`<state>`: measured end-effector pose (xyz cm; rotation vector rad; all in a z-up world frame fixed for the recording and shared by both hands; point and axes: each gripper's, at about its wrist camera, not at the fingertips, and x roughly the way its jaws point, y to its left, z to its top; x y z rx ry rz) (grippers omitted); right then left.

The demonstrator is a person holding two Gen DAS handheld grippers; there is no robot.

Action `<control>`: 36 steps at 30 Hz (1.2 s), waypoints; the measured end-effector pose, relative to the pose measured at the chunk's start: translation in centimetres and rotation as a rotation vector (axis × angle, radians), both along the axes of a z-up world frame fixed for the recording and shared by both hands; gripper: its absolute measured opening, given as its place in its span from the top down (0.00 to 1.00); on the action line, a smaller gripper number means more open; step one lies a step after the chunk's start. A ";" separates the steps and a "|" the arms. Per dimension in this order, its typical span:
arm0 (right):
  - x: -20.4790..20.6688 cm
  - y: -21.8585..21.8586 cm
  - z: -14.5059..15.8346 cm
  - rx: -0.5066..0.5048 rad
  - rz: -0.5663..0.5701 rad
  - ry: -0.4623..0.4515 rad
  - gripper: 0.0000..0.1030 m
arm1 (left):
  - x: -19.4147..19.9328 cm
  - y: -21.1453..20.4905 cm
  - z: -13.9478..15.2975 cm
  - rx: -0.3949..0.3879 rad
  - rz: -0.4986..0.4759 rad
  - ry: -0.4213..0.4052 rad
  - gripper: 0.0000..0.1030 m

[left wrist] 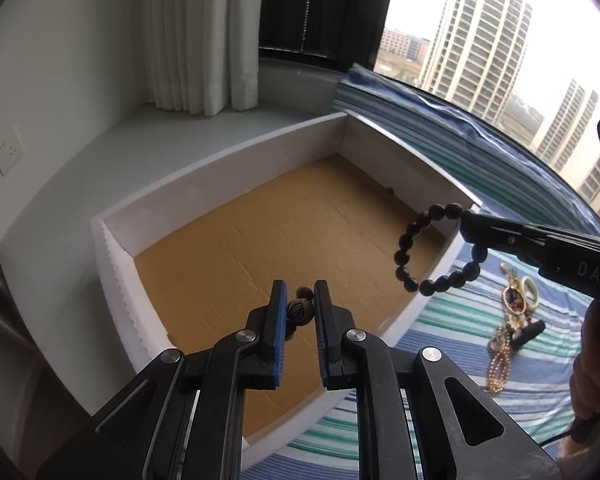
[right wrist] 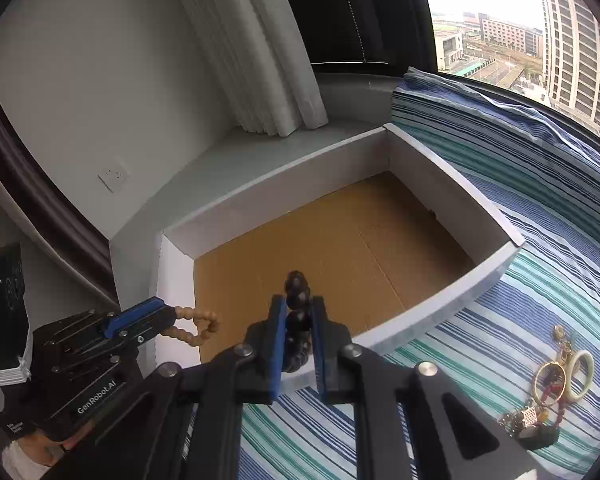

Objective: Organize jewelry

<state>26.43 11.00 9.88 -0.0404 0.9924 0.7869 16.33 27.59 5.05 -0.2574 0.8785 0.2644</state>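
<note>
My left gripper (left wrist: 299, 293) is shut on a tan wooden bead bracelet (left wrist: 300, 309) and holds it above the near left corner of a white box (left wrist: 228, 152) with a brown cardboard floor. In the right wrist view the same bracelet (right wrist: 198, 330) hangs from the left gripper (right wrist: 168, 314). My right gripper (right wrist: 298, 304) is shut on a black bead bracelet (right wrist: 298, 322) over the box's near edge. In the left wrist view that bracelet (left wrist: 432, 248) dangles from the right gripper (left wrist: 470, 224) above the box's right side.
A pile of loose jewelry (right wrist: 548, 388) with gold chains, a gold hoop and a white bangle lies on the striped blue and green cloth (right wrist: 500, 340) right of the box; it also shows in the left wrist view (left wrist: 512, 320). Curtains (left wrist: 196, 32) and a window sill stand behind.
</note>
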 end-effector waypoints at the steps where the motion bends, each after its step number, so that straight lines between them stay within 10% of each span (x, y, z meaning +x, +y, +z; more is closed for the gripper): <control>1: 0.5 1.0 -0.5 -0.004 0.006 0.003 0.88 | 0.1 0.6 -0.8 -0.005 0.014 0.014 0.89; 6: 2.6 4.2 -3.5 -0.033 0.028 0.032 0.86 | 0.6 1.4 -3.5 0.015 0.043 0.074 0.86; 8: 3.0 4.3 -4.5 -0.052 -0.001 0.018 0.80 | 0.4 1.7 -4.6 0.030 0.054 0.091 0.57; 10: 3.2 3.7 -5.3 -0.072 -0.051 0.009 0.54 | -0.3 1.9 -5.2 0.063 0.074 0.086 0.17; 19: 1.0 -2.6 -7.0 -0.051 -0.132 0.002 0.50 | -2.9 3.1 -6.8 0.181 0.133 0.006 0.16; 28: -5.4 -10.1 -7.1 0.019 -0.201 0.002 0.50 | -1.1 0.7 -7.9 0.375 0.099 0.117 0.17; 36: -13.6 -17.8 -8.0 -0.078 -0.282 -0.080 0.50 | -4.5 -1.9 -7.5 0.381 0.086 0.101 0.17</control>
